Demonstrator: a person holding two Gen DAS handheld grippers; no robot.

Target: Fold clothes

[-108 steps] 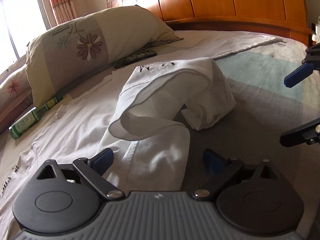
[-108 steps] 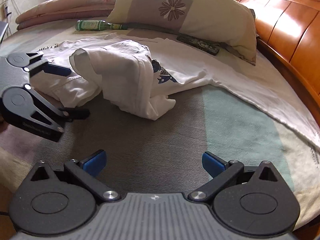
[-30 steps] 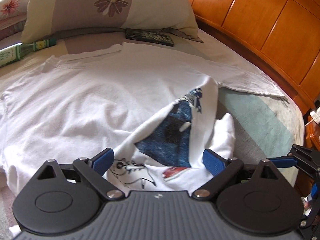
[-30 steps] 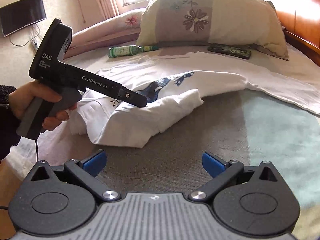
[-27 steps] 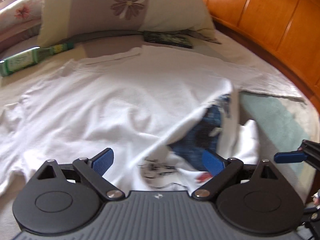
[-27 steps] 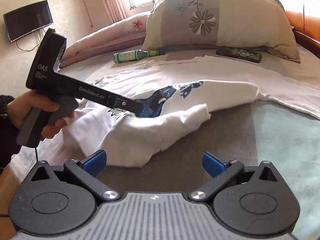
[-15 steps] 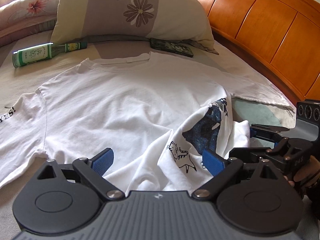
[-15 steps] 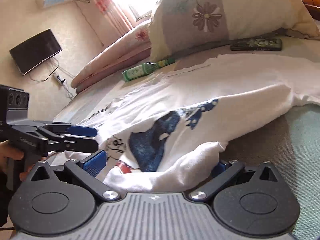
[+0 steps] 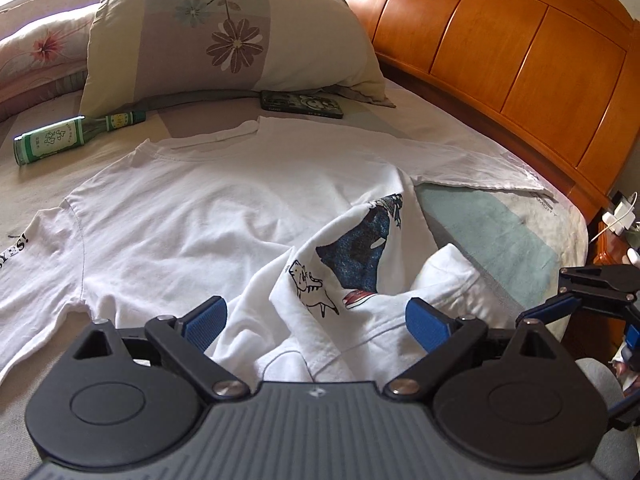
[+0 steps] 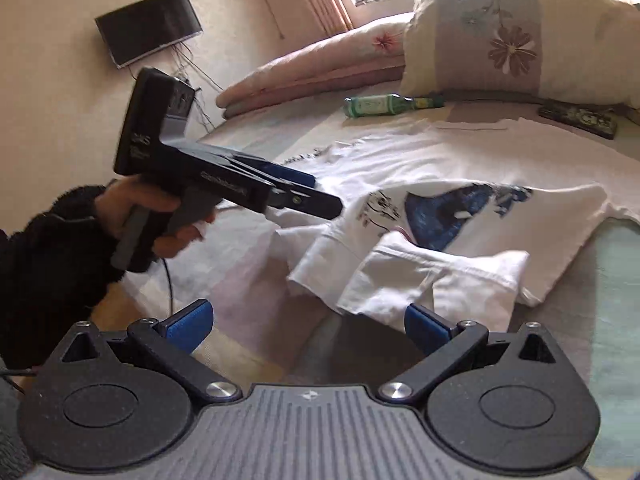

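White T-shirt (image 9: 224, 208) spread on bed (image 9: 500, 220), hem bunched at six o'clock. Left gripper (image 9: 316, 316) and right gripper (image 10: 306, 322) both wide open, gripping nothing.

T-shirt (image 9: 224, 208) lies on bed (image 9: 500, 232), pillow (image 9: 224, 36) behind it.

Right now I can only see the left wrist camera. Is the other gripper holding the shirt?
Observer: No. The right gripper is open and clamps nothing.
Operator: Is the shirt close to it?
Observer: Yes. The T-shirt has its bunched hem lying just ahead of that gripper's fingers, on the bed.
Operator: Who's holding my gripper?
Observer: A hand in a black fuzzy sleeve grips the handle of the left gripper.
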